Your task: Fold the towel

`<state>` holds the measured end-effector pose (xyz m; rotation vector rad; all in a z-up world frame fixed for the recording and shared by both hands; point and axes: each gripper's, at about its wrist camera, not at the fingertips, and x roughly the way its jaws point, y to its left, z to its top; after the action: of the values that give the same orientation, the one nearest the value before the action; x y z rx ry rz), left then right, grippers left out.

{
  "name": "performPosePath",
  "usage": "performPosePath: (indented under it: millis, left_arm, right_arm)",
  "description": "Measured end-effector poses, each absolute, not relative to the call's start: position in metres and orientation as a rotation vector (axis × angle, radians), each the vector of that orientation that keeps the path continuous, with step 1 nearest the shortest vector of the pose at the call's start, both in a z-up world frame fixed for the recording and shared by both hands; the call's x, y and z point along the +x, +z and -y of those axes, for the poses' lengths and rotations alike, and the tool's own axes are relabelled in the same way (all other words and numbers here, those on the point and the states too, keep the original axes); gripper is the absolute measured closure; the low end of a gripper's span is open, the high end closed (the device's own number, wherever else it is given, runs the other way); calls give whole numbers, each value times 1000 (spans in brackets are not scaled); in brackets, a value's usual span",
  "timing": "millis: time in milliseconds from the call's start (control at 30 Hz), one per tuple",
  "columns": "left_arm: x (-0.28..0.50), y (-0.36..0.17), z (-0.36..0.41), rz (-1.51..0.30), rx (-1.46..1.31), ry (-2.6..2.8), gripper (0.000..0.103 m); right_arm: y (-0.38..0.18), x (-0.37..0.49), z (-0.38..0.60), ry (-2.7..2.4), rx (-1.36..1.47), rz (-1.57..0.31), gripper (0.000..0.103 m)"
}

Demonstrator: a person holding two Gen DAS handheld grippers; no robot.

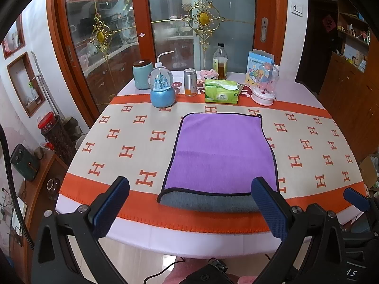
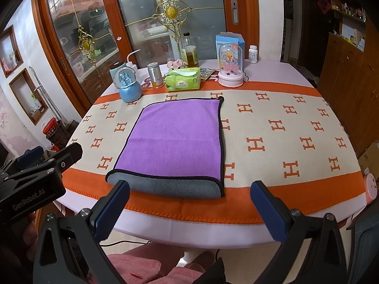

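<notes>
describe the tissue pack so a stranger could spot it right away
On the table, a row of small items stands behind the purple towel. The tissue pack sits mid-row, between a metal can and a pink dome: the only soft, bright green packet.

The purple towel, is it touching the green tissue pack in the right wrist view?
No, a strip of patterned tablecloth shows between the purple towel and the green tissue pack.

Left hand-held gripper (image 1: 191,203) and right hand-held gripper (image 2: 189,206): fingers spread wide, holding nothing.
</notes>
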<state>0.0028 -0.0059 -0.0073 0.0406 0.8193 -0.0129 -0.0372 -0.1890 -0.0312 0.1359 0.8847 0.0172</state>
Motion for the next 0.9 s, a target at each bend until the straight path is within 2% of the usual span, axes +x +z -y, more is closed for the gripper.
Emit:
performPosePath:
  millis: [900]
  left_arm:
    - [-15, -14, -3, -883, 19, 24, 1]
  right_arm:
    - [-33, -49, 189, 20, 140, -880, 2]
